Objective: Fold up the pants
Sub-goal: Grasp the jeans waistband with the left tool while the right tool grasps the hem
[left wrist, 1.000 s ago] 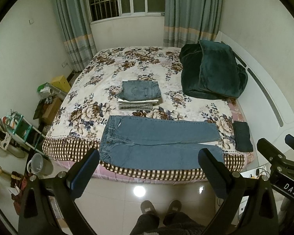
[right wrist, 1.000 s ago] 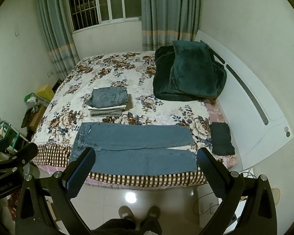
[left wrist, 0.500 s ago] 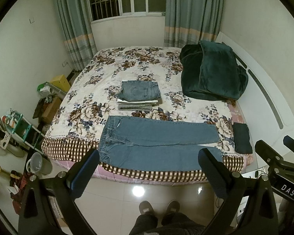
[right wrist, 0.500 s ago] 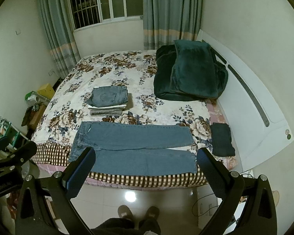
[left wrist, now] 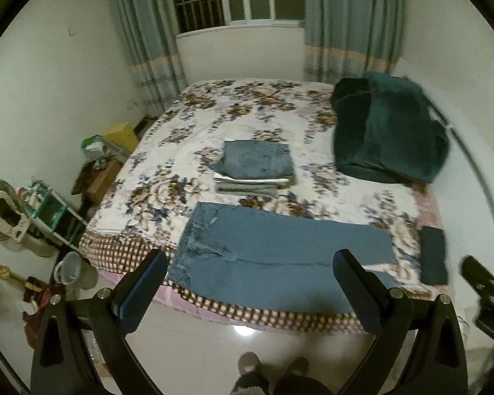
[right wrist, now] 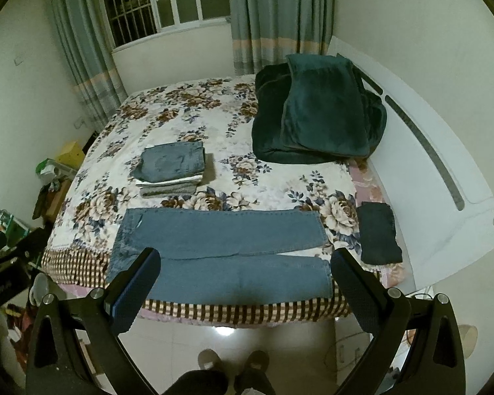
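Blue jeans (right wrist: 219,253) lay flat, unfolded, along the near edge of the bed (right wrist: 181,108), waistband twd the left, both legs running to the right, side by side w/ a thin gap between them near the cuffs. The near leg sat right at the mattress edge, over the brown checked border of the floral bedspread (left wrist: 247,105). Left claw (left wrist: 249,276) was released, fingers spread wide, holding nothing, hovering above the floor short of the bed; in the left wrist view its two black fingers framed the jeans (left wrist: 280,263). Right claw (right wrist: 245,275) was likewise released and empty, also short of the bed, w/ the jeans between its fingers in view. Neither claw touched the fabric. Behind the jeans, nearer the middle of the bed, stood a stack of folded clothes (right wrist: 169,169), folded denim on top, white and grey pieces under it. A dark green blanket (right wrist: 316,115), bundled, lay at the far right by the white headboard (right wrist: 438,177). A small dark folded garment (right wrist: 377,233) sat at the right edge of the bed, just beside the jeans' cuffs, apart from them. The person's feet (right wrist: 233,360) showed on the tiled floor below. Left wrist view was motion-blurred; clutter at the left wall couldn't be made out well.
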A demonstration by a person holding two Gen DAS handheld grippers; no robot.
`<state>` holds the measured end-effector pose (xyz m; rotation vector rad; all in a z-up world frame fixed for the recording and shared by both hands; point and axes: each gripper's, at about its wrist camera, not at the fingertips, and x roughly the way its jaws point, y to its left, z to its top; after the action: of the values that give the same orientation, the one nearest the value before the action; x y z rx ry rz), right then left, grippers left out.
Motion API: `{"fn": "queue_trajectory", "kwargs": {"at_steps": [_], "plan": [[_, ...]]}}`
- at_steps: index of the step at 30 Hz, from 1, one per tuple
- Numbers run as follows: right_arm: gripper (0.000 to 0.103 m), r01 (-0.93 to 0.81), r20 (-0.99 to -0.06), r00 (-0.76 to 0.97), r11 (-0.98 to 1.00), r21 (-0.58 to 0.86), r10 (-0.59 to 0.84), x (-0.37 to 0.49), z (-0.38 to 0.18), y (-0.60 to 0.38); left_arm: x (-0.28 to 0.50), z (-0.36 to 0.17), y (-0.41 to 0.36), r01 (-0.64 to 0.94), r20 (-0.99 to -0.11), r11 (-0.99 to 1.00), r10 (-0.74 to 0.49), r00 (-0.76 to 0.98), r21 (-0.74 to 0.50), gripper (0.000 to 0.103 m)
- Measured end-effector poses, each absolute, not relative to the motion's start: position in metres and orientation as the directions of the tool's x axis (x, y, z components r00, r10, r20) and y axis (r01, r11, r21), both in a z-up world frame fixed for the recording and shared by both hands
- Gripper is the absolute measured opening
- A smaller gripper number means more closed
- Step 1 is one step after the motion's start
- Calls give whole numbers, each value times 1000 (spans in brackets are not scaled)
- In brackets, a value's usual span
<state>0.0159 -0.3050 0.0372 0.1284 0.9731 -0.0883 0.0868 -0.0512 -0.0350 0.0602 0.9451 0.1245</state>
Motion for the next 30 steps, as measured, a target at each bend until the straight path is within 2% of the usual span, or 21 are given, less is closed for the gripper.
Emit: {"fn": "queue_trajectory", "kwargs": {"at_steps": [6,14,18,21,30], "plan": [[103,162,-858,512,985,64,-28,93,-23,-334,155,-93,-53,-134,-840,982,187,509,137,103],[103,292,-925,369,956,28,-86,224,-146,-369,276,-198,-55,-152,-908,974,213,362,168,103],[103,356,-951,285,934,-12,-120,293,-227,-388,337,-258,-49,-153,-931,969,230,282,193,103],[103,419,-975,196,908,-13,-104,344,-301,-407,388,-322,-40,-172,-955,965,231,184,200,103],[103,683,-999,12,730,37,39,426,-510,-472,491,-505,9,-304,-971,922,220,-99,240,103]]}}
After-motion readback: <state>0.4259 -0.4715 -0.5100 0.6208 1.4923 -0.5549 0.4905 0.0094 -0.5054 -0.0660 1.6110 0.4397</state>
